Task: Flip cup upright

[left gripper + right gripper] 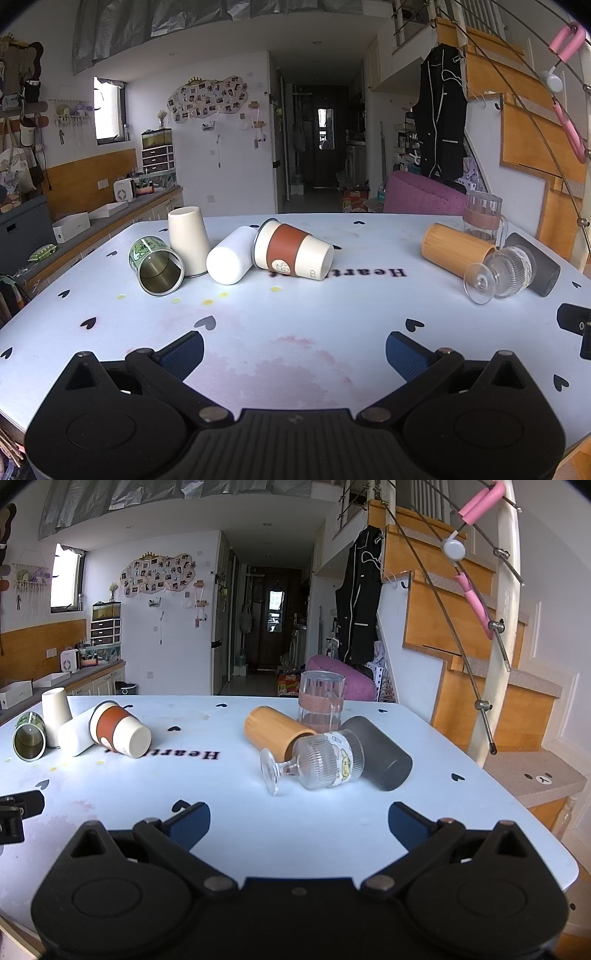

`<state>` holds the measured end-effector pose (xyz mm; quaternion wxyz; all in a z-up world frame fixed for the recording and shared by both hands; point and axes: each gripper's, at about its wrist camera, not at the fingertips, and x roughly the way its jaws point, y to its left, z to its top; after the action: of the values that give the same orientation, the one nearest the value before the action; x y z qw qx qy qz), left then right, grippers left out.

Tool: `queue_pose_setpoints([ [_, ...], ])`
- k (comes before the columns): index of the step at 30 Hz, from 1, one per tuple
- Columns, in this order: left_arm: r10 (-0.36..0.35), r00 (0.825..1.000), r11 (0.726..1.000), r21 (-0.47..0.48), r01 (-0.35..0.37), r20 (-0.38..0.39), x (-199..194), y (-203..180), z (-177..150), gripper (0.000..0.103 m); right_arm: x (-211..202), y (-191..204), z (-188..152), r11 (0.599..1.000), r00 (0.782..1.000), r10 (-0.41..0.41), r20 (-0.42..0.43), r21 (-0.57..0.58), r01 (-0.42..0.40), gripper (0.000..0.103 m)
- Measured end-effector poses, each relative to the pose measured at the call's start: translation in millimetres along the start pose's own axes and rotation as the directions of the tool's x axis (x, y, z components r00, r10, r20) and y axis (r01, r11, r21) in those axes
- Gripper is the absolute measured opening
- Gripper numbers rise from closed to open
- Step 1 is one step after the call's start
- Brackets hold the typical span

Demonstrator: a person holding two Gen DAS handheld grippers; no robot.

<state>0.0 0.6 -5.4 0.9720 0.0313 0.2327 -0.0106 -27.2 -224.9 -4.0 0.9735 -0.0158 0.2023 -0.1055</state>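
On the pale blue table (295,325) with little black hearts lie two groups of cups. Toward the left side, a green tin cup (157,266) lies on its side with its open mouth facing the camera. Just behind it a cream cup (188,240) stands upside down. Beside that, a white cup (231,260) lies on its side, touching a cream cup with a brown sleeve (291,251), which also lies on its side.

Toward the right side, a bamboo cup (275,731) lies on its side. A clear stemmed glass (317,764) lies in front of it, foot pointing left, and seems to touch it. A dark gray cup (376,753) lies on its side just right of the glass. Behind them stands a clear glass mug (320,701) with a brown band.

The left gripper (294,354) hangs low over the near part of the table, well apart from the cups. Its blue pads (184,352) are spread wide and hold nothing. The right gripper (299,829) is also over the near edge, facing the stemmed glass. Its fingers are wide apart too, with nothing between them.
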Motion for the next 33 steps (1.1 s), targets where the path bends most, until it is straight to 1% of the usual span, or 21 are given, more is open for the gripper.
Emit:
queue_pose_setpoints([
  [23,0.001,1.000,1.000,-0.001,-0.001,0.000,0.0,-0.3,0.3,0.103,0.8,3.7,-4.5,1.000,1.000,0.002,-0.007,0.001,-0.002,0.103],
  [33,-0.001,1.000,1.000,-0.001,0.001,0.001,-0.6,-0.7,1.3,0.103,1.2,1.7,-1.3,1.000,1.000,0.004,-0.006,0.000,-0.004,0.103],
])
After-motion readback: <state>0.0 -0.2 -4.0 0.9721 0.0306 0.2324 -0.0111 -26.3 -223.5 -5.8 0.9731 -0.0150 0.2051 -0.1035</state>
